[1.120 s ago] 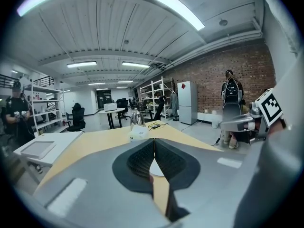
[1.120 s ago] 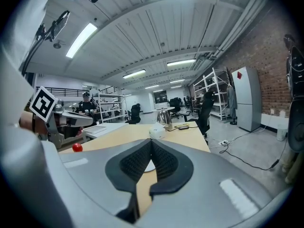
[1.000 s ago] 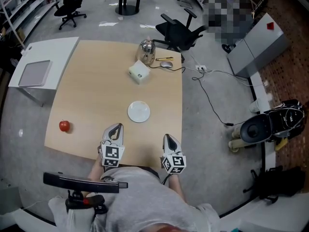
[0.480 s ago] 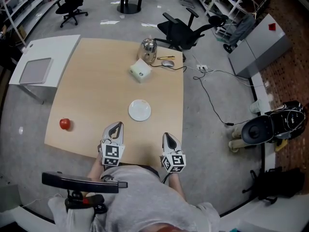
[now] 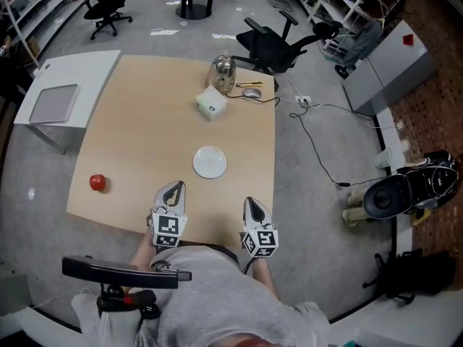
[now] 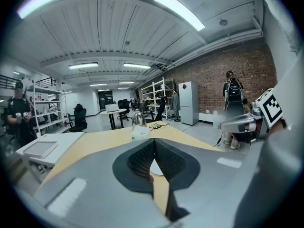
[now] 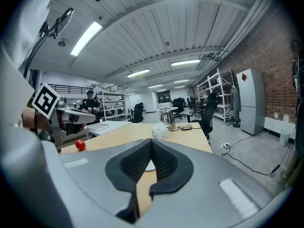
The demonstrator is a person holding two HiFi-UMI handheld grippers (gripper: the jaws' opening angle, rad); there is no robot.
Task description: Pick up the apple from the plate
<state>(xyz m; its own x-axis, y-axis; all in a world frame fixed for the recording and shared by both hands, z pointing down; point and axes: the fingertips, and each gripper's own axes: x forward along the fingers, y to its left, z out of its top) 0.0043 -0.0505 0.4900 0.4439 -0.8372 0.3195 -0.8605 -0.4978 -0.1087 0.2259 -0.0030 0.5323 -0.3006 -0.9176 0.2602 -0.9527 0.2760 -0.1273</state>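
On the table [image 5: 145, 136], near its left edge: one red apple [image 5: 97, 182], resting on bare wood, well apart from the plate [image 5: 209, 162].

- Plate: white, round, near the middle of the table, toward the near side. A sliver of it shows past the jaws in both gripper views.
- Box [image 5: 211, 105]: white, small, set askew on the far half of the table.
- Kettle [image 5: 223, 73]: shiny metal, upright, just beyond the box by the far edge.
- Mouse [image 5: 251, 92]: at the far right corner, near the kettle, with a cord trailing off toward the floor.
- Left gripper [image 5: 172, 189]: at the near edge of the table, left of the plate. It points across the tabletop, jaws clenched pad to pad with nothing between them.
- Right gripper [image 5: 251, 206]: at the near edge, right of the plate and beside the left gripper. Its jaws are likewise clenched together and hold nothing.
- Side table [image 5: 79, 74]: white, against the table's far left corner, carrying a grey tray [image 5: 52, 107].
- Chair [image 5: 271, 45]: black, on the floor beyond the far right corner.
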